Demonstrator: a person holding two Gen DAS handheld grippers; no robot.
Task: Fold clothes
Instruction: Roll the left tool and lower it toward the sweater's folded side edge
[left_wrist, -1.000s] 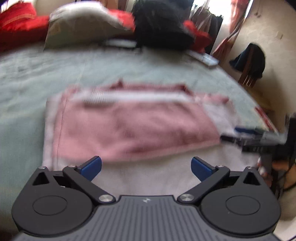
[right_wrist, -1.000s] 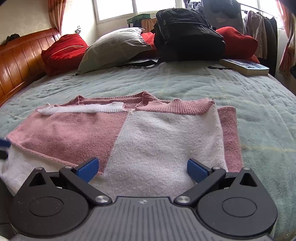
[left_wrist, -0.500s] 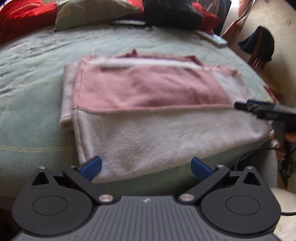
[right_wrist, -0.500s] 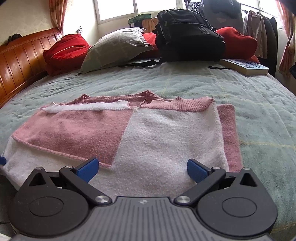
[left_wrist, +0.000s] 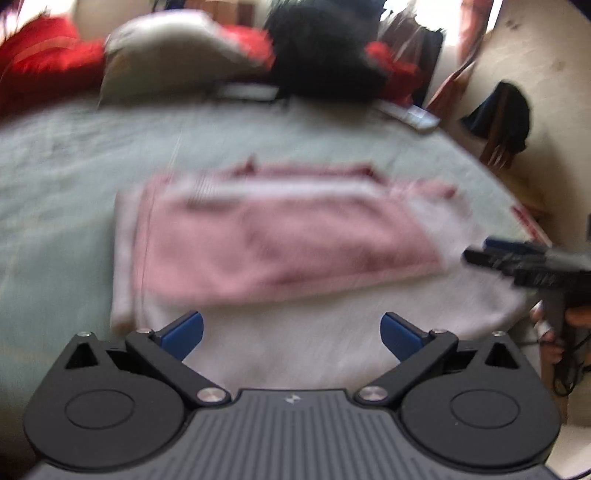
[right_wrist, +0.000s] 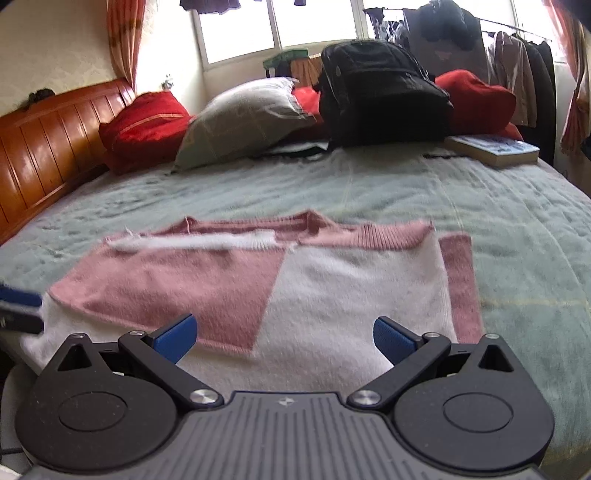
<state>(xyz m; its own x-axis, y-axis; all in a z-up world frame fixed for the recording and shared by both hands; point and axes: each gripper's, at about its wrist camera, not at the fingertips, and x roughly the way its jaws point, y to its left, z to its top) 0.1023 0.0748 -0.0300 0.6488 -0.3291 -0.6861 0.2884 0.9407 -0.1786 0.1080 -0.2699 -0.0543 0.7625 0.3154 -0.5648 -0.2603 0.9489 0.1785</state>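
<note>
Sunlight comes through the window (right_wrist: 277, 26) at 12 o'clock, behind a big bed (right_wrist: 498, 236) with a green cover. At 9 o'clock in the right wrist view is the brown wooden headboard (right_wrist: 40, 147). Next to it sits a red pillow (right_wrist: 147, 125), then a grey pillow (right_wrist: 240, 118), then a black backpack (right_wrist: 380, 92). A book (right_wrist: 495, 147) lies on the bed at 2 o'clock.

A pink and white sweater (right_wrist: 295, 291) lies flat on the bed, near the close edge. Its pink sleeve is folded across the white front.

The left tongs (left_wrist: 291, 332) are wide apart and hold nothing. They hang just above the white bottom part of the sweater (left_wrist: 295, 258). That view is blurry.

The right tongs (right_wrist: 284, 338) are wide apart too, with nothing in them, low over the white part of the sweater. In the left wrist view they stick in at 3 o'clock (left_wrist: 487, 254), beside the sweater's edge.
</note>
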